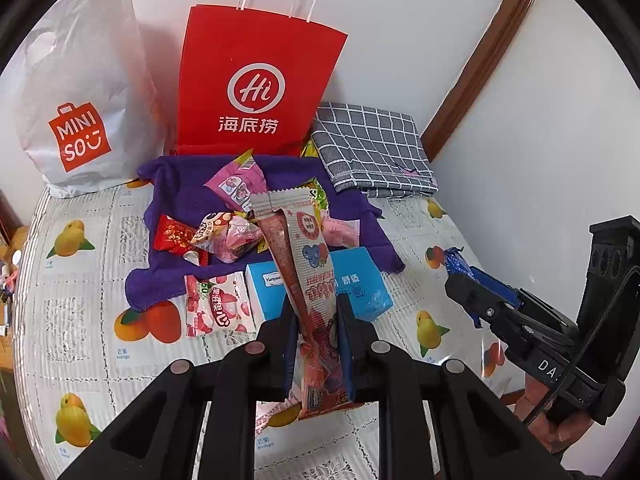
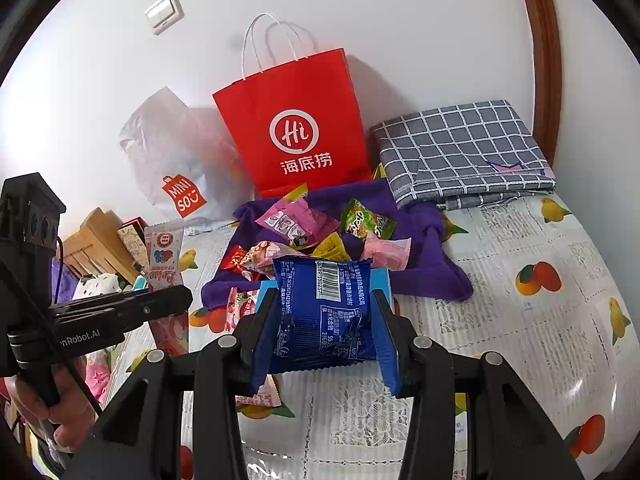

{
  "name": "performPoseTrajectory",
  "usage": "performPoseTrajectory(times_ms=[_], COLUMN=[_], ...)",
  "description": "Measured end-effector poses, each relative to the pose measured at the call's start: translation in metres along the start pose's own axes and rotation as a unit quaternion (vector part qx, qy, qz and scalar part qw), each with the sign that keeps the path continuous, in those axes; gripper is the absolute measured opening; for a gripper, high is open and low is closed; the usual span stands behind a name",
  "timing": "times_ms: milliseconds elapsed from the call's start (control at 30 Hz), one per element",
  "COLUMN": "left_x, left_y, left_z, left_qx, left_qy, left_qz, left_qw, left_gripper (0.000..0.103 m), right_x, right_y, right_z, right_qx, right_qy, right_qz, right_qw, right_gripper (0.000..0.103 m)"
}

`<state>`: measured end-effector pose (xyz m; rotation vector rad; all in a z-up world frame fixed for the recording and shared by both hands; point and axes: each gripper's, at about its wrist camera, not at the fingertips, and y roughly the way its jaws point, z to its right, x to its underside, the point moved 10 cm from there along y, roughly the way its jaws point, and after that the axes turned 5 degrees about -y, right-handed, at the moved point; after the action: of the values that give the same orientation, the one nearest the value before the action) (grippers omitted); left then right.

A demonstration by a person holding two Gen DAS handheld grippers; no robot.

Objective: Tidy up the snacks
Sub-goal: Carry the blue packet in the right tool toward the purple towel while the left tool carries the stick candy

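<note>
My left gripper (image 1: 317, 312) is shut on a long red-and-white snack stick pack (image 1: 308, 264) and holds it upright above the table; it also shows in the right wrist view (image 2: 164, 256). My right gripper (image 2: 326, 300) is shut on a blue snack packet (image 2: 324, 312), barcode side up; its end shows in the left wrist view (image 1: 456, 260). Several loose snacks (image 1: 228, 228) lie on a purple cloth (image 1: 180, 184), also in the right wrist view (image 2: 424, 220). A red paper bag (image 1: 256, 80) stands behind the pile.
A white Miniso bag (image 1: 76, 92) stands left of the red bag. A folded grey checked cloth (image 1: 372, 144) lies at the back right. A blue tissue box (image 1: 360, 280) and a lychee snack pack (image 1: 218, 304) sit at the cloth's front edge. Fruit-print tablecloth (image 2: 520, 320) covers the table.
</note>
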<state>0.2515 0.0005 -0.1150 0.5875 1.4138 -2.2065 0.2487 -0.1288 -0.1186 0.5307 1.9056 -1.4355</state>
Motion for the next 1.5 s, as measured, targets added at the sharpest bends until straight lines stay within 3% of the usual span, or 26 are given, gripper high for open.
performPoseTrajectory(times_ms=[967,1500], left_x=[-0.01,-0.039], left_y=[-0.003,0.015], left_z=[0.002,0.002], left_qx=[0.0,-0.007], left_qy=[0.004,0.008], left_qz=[0.008,0.012], left_qw=[1.0,0.9999], left_gripper=[0.017,0.017], right_x=[-0.015,-0.042], right_y=[0.0,0.023], right_z=[-0.007,-0.004], right_qx=[-0.001,0.002], right_qy=[-0.011,-0.036], right_qz=[0.01,0.01], right_qw=[1.0,0.999], right_gripper=[0.044,0.044])
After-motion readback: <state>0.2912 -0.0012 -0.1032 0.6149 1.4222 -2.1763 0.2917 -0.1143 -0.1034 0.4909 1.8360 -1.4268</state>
